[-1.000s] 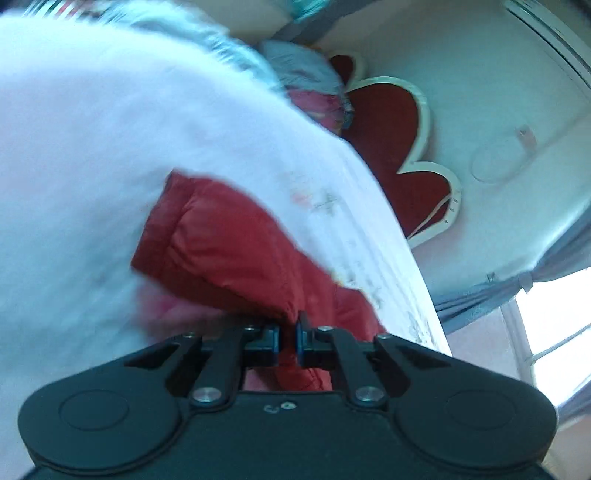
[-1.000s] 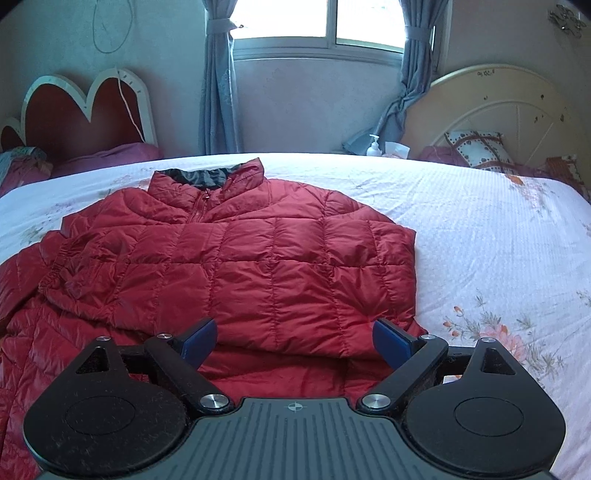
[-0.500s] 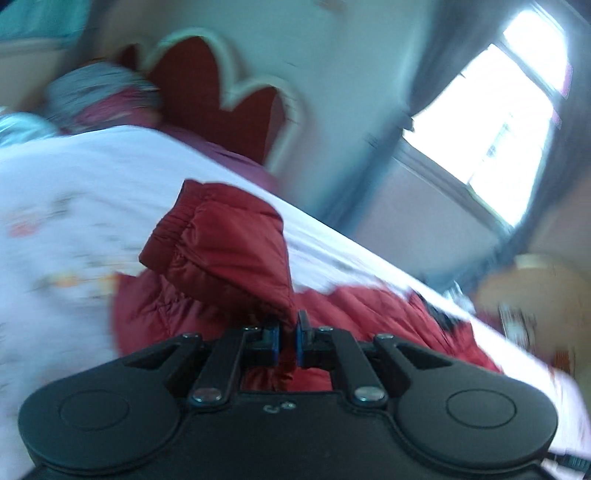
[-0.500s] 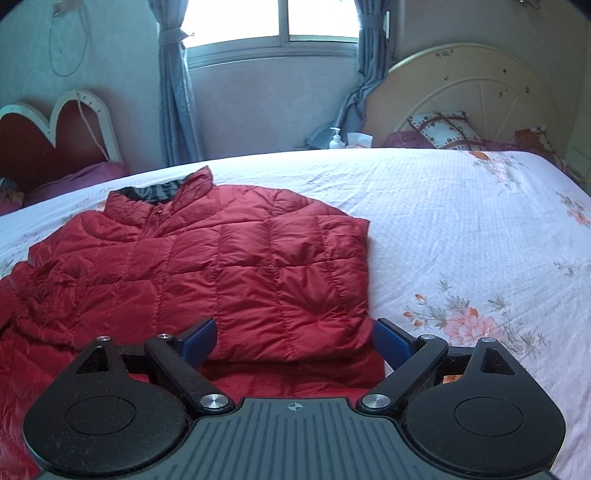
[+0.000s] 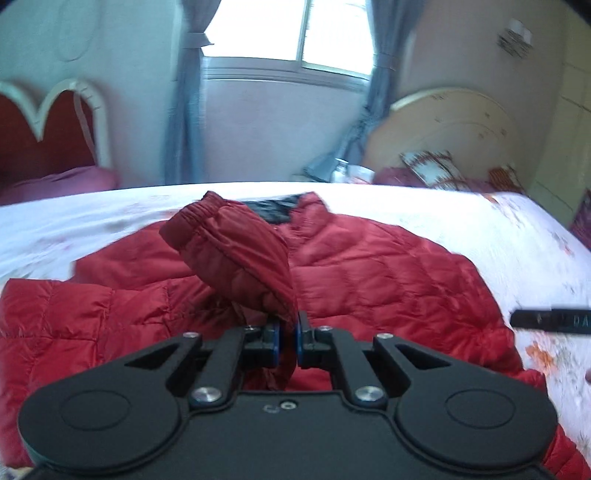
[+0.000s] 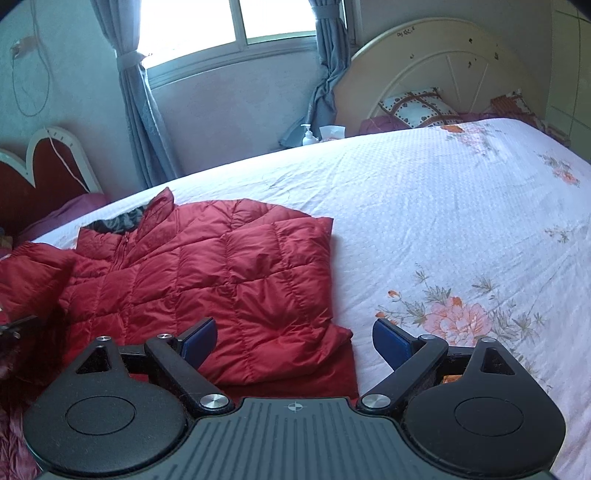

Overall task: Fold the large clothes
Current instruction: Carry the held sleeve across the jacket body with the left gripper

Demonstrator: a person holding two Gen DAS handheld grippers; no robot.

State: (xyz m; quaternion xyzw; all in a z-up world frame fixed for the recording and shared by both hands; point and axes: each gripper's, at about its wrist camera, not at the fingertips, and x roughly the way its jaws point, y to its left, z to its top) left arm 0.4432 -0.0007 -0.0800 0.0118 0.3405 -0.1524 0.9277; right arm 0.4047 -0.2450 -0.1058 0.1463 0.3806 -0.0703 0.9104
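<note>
Left wrist: one jacket [image 5: 388, 273], one sleeve [image 5: 236, 247], clamped

Home bedroom: bed [image 6: 443, 206], headboard [image 6: 436, 70], curtained window [image 6: 236, 22].

A bed [image 6: 461, 221] with a white, flower-printed sheet fills the frame's middle and right. A red quilted jacket [image 6: 229, 280] lies directly on it at lower left, partly folded.

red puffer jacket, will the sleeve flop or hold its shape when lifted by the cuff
Probably floppy: the sleeve droops over from the left hand-held gripper pinching it. Likely light, since the quilted red puffer jacket looks puffy. Its shiny shell may be slippery.
</note>
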